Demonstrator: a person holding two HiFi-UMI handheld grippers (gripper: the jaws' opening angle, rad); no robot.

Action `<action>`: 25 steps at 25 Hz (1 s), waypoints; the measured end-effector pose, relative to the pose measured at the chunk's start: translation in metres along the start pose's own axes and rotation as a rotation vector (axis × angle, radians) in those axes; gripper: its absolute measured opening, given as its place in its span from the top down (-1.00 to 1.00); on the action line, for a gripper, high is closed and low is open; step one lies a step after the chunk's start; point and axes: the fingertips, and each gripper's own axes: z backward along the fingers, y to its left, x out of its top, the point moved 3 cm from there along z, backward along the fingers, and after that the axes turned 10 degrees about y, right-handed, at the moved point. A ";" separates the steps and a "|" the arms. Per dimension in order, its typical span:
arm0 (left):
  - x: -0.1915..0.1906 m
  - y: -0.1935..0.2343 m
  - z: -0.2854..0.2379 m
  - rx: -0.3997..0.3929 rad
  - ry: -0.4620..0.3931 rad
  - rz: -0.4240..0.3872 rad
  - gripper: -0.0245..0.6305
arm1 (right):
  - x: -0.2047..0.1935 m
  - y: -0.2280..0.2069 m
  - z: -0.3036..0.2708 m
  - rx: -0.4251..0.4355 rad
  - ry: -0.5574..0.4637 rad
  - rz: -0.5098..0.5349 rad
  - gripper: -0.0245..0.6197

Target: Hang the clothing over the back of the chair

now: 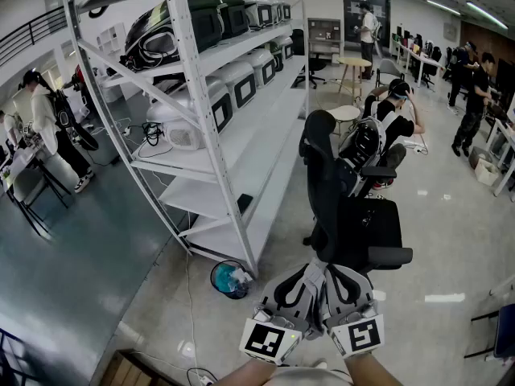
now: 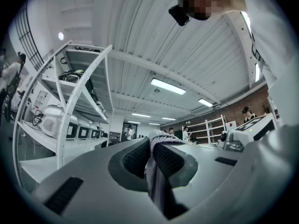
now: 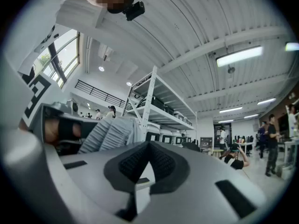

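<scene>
One piece, clothing (image 1: 316, 283): near centre, held up short of the chair (image 1: 346, 215).
Risk: released bunched, it could slide off the backrest (image 1: 319, 167) onto the seat (image 1: 373, 225).
Look: pale grey, ribbed edge, crumpled.
Left hand-held gripper (image 2: 152, 149): clamped on a hanging fold.
Right hand-held gripper (image 3: 148, 149): jaws together, seemingly pinching a pale strip.
Left: tall white shelving (image 1: 191, 79) beside the chair.

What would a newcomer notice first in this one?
In the left gripper view, the left gripper is shut on a fold of grey ribbed clothing. In the head view a black office chair stands just ahead of both grippers. To the chair's left rises a tall white shelving rack loaded with appliances.
</scene>
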 end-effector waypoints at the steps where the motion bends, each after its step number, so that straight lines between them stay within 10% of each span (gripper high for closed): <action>1: 0.000 0.000 -0.002 0.004 -0.009 -0.006 0.83 | 0.002 0.000 -0.002 -0.007 -0.005 0.006 0.87; 25: -0.013 0.020 -0.003 -0.027 0.013 0.017 0.83 | -0.004 0.008 -0.019 -0.016 0.010 0.008 0.87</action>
